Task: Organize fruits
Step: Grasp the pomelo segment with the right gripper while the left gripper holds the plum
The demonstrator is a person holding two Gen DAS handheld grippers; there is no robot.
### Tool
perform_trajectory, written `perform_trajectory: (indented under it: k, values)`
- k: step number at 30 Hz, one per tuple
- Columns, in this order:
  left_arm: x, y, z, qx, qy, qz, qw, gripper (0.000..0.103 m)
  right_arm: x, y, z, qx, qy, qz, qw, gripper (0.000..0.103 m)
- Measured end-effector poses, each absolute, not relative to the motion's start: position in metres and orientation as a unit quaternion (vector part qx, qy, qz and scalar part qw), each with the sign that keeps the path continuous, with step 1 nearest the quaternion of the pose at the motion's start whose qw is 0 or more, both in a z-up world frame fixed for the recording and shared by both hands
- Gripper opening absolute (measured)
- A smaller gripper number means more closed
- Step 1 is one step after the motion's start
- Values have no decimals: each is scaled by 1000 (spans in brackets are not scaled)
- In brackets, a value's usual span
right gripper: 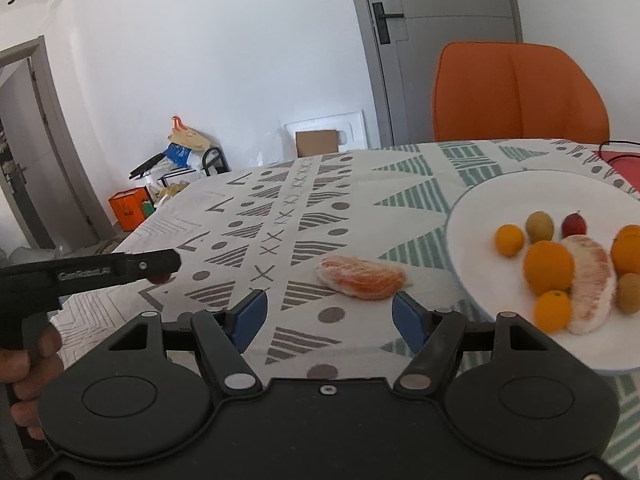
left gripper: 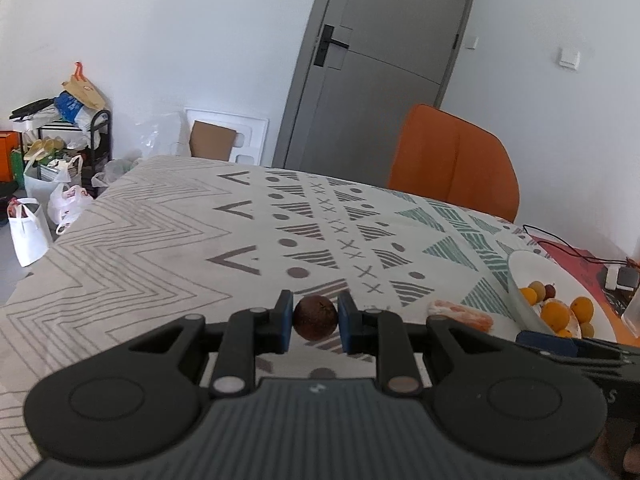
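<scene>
My left gripper (left gripper: 315, 317) is shut on a small round brown fruit (left gripper: 315, 317), held a little above the patterned tablecloth (left gripper: 160, 248). In the right wrist view that gripper (right gripper: 160, 270) comes in from the left, the fruit peeking out under its tip. My right gripper (right gripper: 326, 314) is open with nothing between its blue pads, just short of a peeled grapefruit segment (right gripper: 362, 278) lying on the cloth. To the right stands a white plate (right gripper: 472, 216) with several small oranges, brownish fruits, a red one and another peeled segment (right gripper: 590, 280). The plate (left gripper: 524, 264) and the loose segment (left gripper: 460, 314) also show in the left wrist view.
An orange chair (right gripper: 520, 92) stands behind the table's far edge, with a grey door (left gripper: 372, 68) beyond it. A black cable (left gripper: 568, 250) and a charger lie on a red mat at the far right. Bags and a rack crowd the floor at the left (left gripper: 60, 168).
</scene>
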State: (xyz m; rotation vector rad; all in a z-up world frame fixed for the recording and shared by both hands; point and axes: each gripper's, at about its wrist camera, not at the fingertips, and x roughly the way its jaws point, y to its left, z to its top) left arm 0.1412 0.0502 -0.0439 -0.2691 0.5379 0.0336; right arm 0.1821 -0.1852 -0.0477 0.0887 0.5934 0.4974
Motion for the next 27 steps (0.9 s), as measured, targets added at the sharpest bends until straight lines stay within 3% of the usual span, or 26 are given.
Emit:
perform_trajectory:
  k: [24,27]
  values:
    - [144,91,-58,-177,268,35,947,22,223,-128,-62,-57,300,196,932,74]
    - [145,91,-61,-176,273,35,945,22,222,-126,-65,-64,298,189,934,67]
